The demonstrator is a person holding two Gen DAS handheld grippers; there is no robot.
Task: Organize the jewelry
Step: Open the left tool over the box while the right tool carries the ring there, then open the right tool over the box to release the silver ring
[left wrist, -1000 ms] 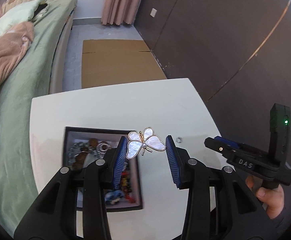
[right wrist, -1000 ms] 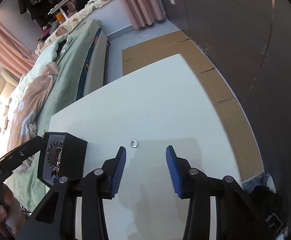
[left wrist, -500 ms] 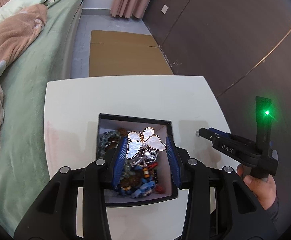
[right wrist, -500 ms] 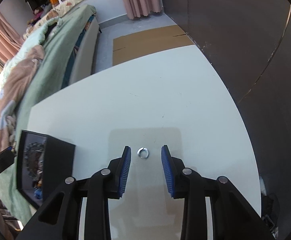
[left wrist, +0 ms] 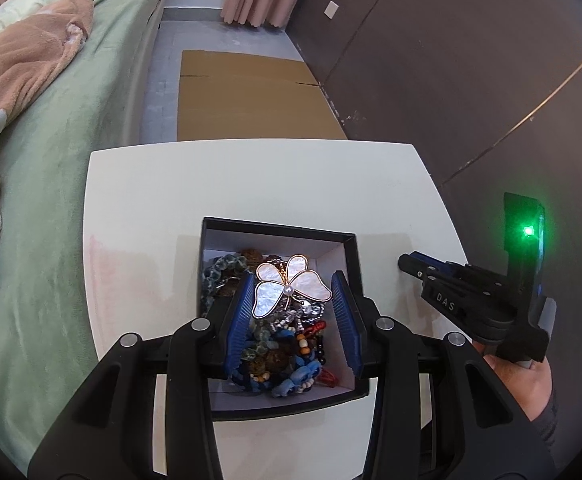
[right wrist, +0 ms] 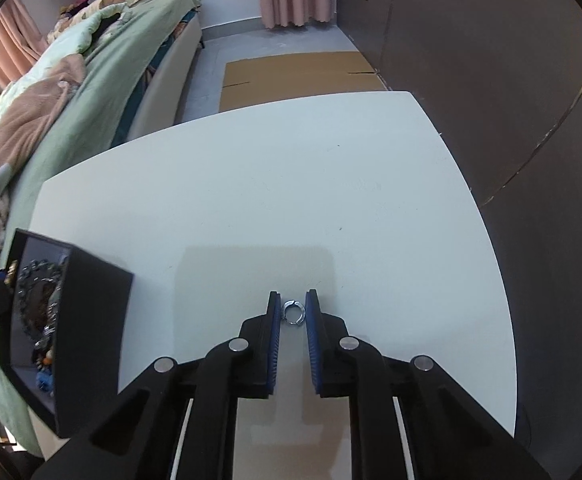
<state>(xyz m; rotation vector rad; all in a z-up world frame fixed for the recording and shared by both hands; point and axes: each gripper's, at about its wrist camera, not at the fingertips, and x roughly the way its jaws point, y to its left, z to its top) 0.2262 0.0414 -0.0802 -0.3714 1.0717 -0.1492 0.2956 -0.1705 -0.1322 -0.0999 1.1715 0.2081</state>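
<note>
A pearly white butterfly brooch (left wrist: pixel 287 290) sits between the blue pads of my left gripper (left wrist: pixel 291 300), over the open black jewelry box (left wrist: pixel 279 228) full of beads and bracelets. The pads stand wide; the brooch touches the left pad only and tilts. In the right wrist view my right gripper (right wrist: pixel 293 312) is low on the white table (right wrist: pixel 291 200), its pads close around a small silver ring (right wrist: pixel 293 313) that lies flat. The box also shows at the left of that view (right wrist: pixel 91 320). The right gripper shows in the left wrist view (left wrist: pixel 411 264), beside the box.
A green bed with a brown blanket (left wrist: pixel 31 80) runs along the left of the table. Flat cardboard (left wrist: pixel 251 100) lies on the floor beyond the table. A dark wall (left wrist: pixel 471 80) stands on the right.
My left gripper moved with the brooch from beside the box to over it; the brooch now tilts. My right gripper came down and narrowed around the ring.
</note>
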